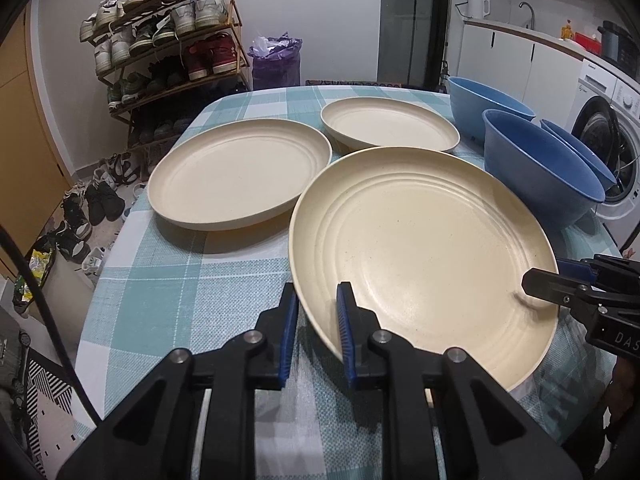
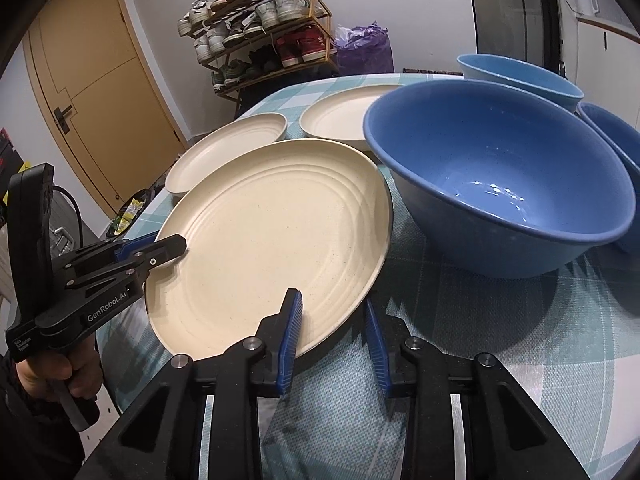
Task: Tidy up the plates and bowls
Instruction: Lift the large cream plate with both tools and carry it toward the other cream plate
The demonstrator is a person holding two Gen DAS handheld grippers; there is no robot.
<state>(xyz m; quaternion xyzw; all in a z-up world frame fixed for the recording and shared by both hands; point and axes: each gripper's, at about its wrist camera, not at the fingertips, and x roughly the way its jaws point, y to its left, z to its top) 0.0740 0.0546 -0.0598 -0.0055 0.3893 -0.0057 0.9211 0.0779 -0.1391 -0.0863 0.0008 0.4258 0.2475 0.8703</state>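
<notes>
- My left gripper (image 1: 318, 334) clamps the cream plate (image 1: 424, 264) rim at 7 o'clock.
- My right gripper (image 2: 334, 342) pinches its 4 o'clock rim.
- Plate tilts, face up.

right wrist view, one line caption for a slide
Both grippers grip the nearest cream plate beside a blue bowl.

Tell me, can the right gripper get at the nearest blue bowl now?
Probably not yet: the right gripper straddles the near plate's rim, shared with the left gripper. The bowl itself sits unobstructed just beyond.
</notes>
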